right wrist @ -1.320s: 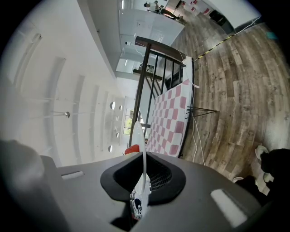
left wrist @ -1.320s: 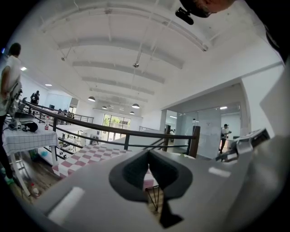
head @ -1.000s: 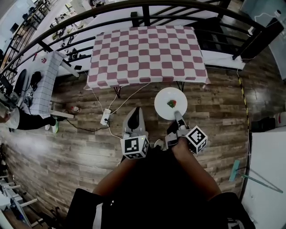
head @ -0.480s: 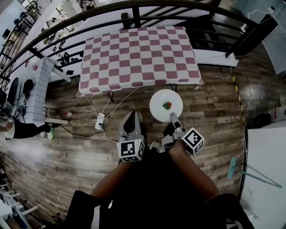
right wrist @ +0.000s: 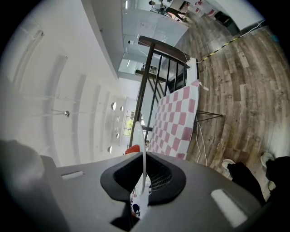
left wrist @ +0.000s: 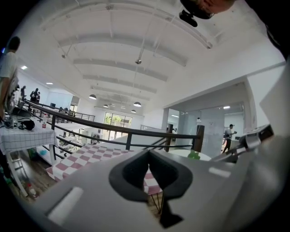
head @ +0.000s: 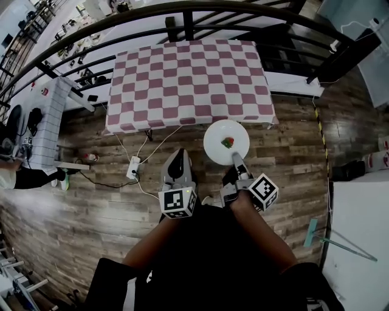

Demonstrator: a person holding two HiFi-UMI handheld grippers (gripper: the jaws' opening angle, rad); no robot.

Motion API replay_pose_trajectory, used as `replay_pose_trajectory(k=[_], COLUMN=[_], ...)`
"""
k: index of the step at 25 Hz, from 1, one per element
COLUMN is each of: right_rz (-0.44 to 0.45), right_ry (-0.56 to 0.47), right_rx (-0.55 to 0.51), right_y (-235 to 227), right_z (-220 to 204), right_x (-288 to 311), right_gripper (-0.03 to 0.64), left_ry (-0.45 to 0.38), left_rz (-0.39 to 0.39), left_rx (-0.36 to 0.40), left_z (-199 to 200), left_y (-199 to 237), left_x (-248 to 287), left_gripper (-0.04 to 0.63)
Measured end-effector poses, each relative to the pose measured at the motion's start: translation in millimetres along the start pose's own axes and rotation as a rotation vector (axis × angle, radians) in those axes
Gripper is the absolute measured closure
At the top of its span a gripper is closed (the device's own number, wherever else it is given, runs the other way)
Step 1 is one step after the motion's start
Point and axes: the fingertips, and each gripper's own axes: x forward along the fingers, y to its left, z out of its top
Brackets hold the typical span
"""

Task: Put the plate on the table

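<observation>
The white plate (head: 226, 141) hangs level over the wooden floor, just short of the table's near edge, with a small red and green thing (head: 228, 143) on it. My right gripper (head: 234, 157) is shut on the plate's near rim. In the right gripper view the plate (right wrist: 139, 136) shows edge-on between the jaws of that gripper (right wrist: 142, 170). The table (head: 188, 82) under a pink and white checked cloth stands ahead. My left gripper (head: 178, 154) is shut and holds nothing, left of the plate. In the left gripper view its jaws (left wrist: 148, 164) meet, with the table (left wrist: 90, 156) beyond.
A dark curved railing (head: 182, 12) runs behind the table. A power strip (head: 132, 169) with cables lies on the floor at the left. A small table with a grid cloth (head: 51, 115) stands further left, and a white surface (head: 358, 231) at the right.
The checked table has come slightly nearer in the head view. Both grippers and the plate keep the same pose.
</observation>
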Motion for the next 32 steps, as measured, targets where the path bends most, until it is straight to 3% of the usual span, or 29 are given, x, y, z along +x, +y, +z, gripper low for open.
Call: replay_pose_trajectory(k=[21,32], right_rz=[-0.058,-0.098], right_ry=[-0.012,-0.009], right_rx=[-0.011,-0.013], right_y=[43.8,69.4], right_z=[24.0,11.0], right_x=[131.5,217.0], right_gripper=[0.601,0.603], left_ry=[-0.022,0.005], left_rz=[-0.012,0.01], left_rx=[-0.013,-0.044], left_z=[51.2,59.5], left_y=[66.2,138.5], left_x=[126.6,187.1], left_gripper=[0.584,0.584])
